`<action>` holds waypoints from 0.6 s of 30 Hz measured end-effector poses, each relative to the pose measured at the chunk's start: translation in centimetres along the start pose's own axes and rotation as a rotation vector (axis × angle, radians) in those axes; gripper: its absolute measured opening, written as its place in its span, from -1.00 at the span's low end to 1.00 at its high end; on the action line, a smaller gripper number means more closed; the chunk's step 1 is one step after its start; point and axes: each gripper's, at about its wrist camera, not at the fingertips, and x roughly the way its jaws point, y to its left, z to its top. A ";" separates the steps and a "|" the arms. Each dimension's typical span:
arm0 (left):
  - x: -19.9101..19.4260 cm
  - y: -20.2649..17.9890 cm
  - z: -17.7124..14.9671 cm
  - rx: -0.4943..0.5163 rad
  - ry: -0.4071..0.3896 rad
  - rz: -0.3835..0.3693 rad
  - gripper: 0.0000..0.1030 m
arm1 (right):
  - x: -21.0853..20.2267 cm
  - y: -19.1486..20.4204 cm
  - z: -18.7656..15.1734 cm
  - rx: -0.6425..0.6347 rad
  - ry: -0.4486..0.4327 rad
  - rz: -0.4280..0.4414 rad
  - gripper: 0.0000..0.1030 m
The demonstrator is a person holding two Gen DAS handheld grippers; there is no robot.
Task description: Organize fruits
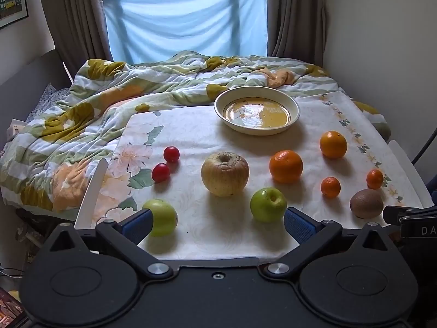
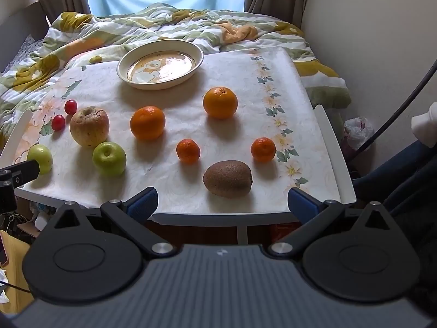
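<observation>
Fruits lie on a floral-cloth table [image 1: 191,136]. In the left wrist view: two red cherry tomatoes [image 1: 171,154], a big yellow-brown apple [image 1: 225,174], two green apples [image 1: 268,204] [image 1: 163,217], two oranges [image 1: 286,166] [image 1: 333,144], two small mandarins [image 1: 330,187] [image 1: 374,179] and a kiwi [image 1: 366,203]. An empty cream plate [image 1: 256,110] stands at the back. My left gripper [image 1: 218,225] is open and empty at the front edge. My right gripper [image 2: 222,201] is open and empty, just before the kiwi [image 2: 228,178]. The plate [image 2: 160,64] also shows in the right wrist view.
A rumpled flowered quilt [image 1: 82,109] covers the bed behind and left of the table. Curtains and a window with blue cloth [image 1: 185,24] stand at the back. A wall runs along the right. A plastic bag [image 2: 358,131] lies beside the table's right edge.
</observation>
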 end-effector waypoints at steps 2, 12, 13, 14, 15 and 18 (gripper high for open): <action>0.1 0.0 0.0 -0.005 0.002 -0.002 1.00 | -0.1 0.1 0.0 0.010 0.001 -0.007 1.00; 0.3 0.0 0.0 -0.007 0.016 0.004 1.00 | 0.0 0.0 0.2 0.006 0.005 -0.007 1.00; 0.3 0.0 -0.1 -0.007 0.018 0.004 1.00 | 0.1 0.0 0.2 0.004 0.005 -0.005 1.00; 0.3 0.0 -0.1 -0.009 0.020 0.004 1.00 | 0.2 0.0 0.2 0.003 0.005 -0.004 1.00; 0.3 0.0 -0.1 -0.009 0.021 0.004 1.00 | 0.2 0.0 0.2 0.003 0.005 -0.005 1.00; 0.3 0.0 -0.1 -0.008 0.024 0.007 1.00 | 0.2 0.1 0.1 0.004 0.007 -0.005 1.00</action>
